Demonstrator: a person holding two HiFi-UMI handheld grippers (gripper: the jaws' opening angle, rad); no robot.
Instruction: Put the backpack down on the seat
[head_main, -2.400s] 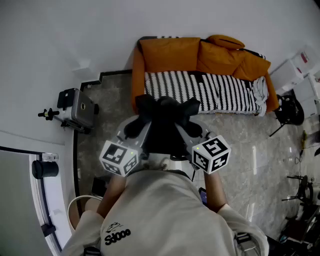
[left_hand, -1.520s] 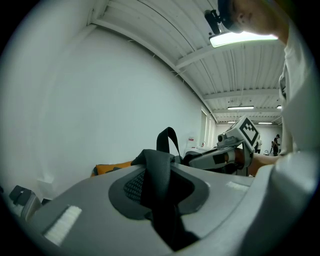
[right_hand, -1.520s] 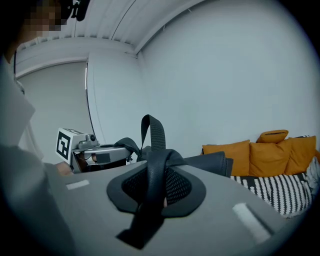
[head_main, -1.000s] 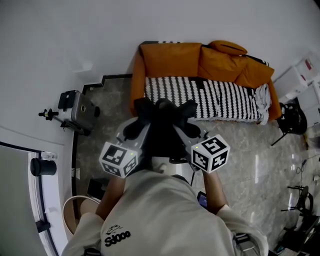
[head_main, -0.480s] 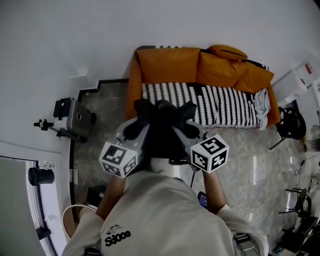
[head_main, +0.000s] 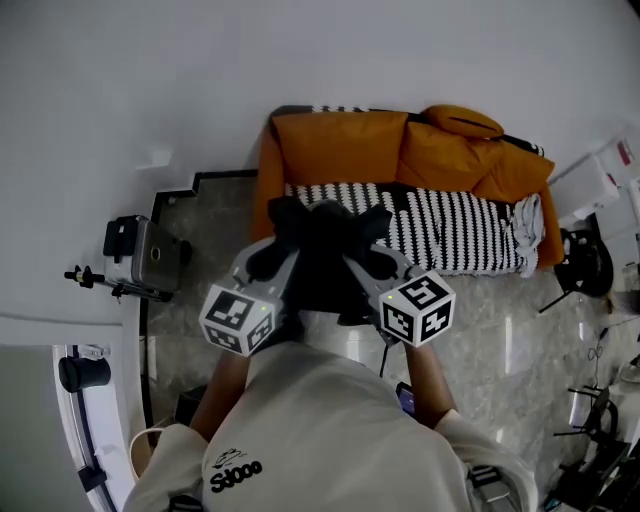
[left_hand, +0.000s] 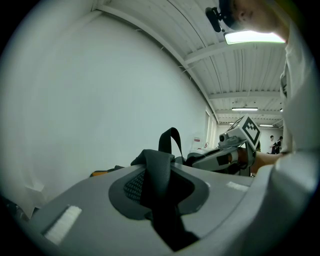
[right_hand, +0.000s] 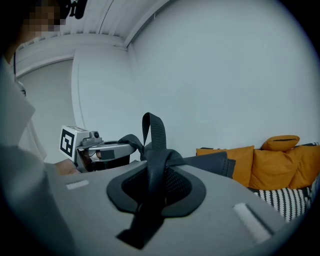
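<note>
risk noted: the black backpack (head_main: 322, 255) is held up in the air in front of the person. it appears to be at the near left end of the striped sofa seat (head_main: 450, 225), with much of it judged to be over the stone floor (head_main: 480, 330) and not yet set down. each side is carried by one strap only. if either strap were allowed to slide through its narrow grip, the bag would be tipped, or dropped on the floor instead of the seat. a release made too early would give the same result. the orange armrest (head_main: 265, 175) lies near the path and could be snagged by the hanging bag.

left hand-held gripper (left_hand: 159, 200): jaws almost together, clenched on the left padded strap (left_hand: 156, 172), which runs up between them.

right hand-held gripper (right_hand: 150, 200): jaws almost together, clamped on the right padded strap (right_hand: 159, 167).

nothing else is seen to be touched by either.
</note>
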